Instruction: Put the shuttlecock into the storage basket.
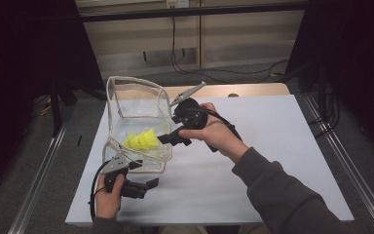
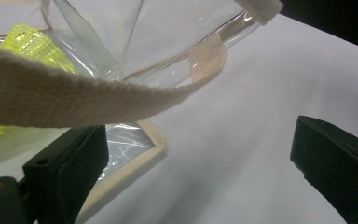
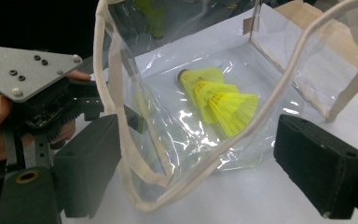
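The strap (image 2: 74,100) across my left gripper view runs off the edge at nine o'clock, and the yellow shuttlecocks (image 2: 32,46) behind it are half hidden and cropped.

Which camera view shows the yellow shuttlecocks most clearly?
The right gripper view: the shuttlecocks lie close and whole inside the clear bag. The high view shows them small; the left gripper view shows a mesh corner behind a strap.

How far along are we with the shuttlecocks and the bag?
Done: yellow shuttlecocks lie inside the clear bag. In hand: nothing; the right gripper stands open at the bag's mouth, the left gripper open beside its strap. Left: probably pulling back or closing the bag.
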Demonstrator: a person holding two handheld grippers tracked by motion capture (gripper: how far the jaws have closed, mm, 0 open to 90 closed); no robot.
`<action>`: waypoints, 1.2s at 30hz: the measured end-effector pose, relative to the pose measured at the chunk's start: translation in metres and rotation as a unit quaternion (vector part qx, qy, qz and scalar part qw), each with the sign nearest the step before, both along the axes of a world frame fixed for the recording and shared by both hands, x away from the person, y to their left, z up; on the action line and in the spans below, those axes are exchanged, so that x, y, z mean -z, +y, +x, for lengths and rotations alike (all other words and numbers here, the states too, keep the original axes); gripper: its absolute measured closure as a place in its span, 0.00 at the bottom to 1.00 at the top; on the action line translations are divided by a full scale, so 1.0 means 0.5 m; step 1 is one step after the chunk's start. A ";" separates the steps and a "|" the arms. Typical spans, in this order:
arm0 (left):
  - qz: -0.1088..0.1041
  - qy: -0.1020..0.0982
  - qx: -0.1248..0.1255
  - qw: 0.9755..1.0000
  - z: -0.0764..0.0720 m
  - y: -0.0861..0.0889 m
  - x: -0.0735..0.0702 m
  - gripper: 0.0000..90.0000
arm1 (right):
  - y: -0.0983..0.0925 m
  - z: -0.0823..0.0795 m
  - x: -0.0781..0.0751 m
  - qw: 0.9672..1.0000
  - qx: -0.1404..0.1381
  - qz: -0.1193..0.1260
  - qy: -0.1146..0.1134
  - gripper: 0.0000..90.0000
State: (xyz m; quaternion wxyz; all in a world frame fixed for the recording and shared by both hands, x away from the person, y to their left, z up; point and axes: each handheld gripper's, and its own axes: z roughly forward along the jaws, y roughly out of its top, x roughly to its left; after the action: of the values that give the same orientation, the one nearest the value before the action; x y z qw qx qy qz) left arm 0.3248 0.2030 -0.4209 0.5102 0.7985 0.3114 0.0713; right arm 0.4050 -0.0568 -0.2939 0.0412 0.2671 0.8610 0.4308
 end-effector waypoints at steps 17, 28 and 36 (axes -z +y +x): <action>0.000 -0.002 0.000 1.000 0.000 -0.002 0.000 0.05 | -0.063 -0.017 0.013 1.000 0.007 0.012 -0.005 0.16; 0.003 0.000 0.000 1.000 0.000 -0.001 -0.001 0.05 | -0.098 -0.020 0.023 0.999 0.020 0.025 -0.011 0.16; 0.002 -0.002 -0.001 1.000 -0.001 -0.002 -0.001 0.05 | -0.123 -0.020 0.035 0.999 0.029 0.028 -0.016 0.16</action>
State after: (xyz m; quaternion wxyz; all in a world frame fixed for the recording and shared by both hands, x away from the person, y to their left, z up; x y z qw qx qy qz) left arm 0.3245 0.2020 -0.4204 0.5094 0.7991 0.3106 0.0739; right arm 0.3952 -0.1184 -0.3116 0.0597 0.2864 0.8397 0.4575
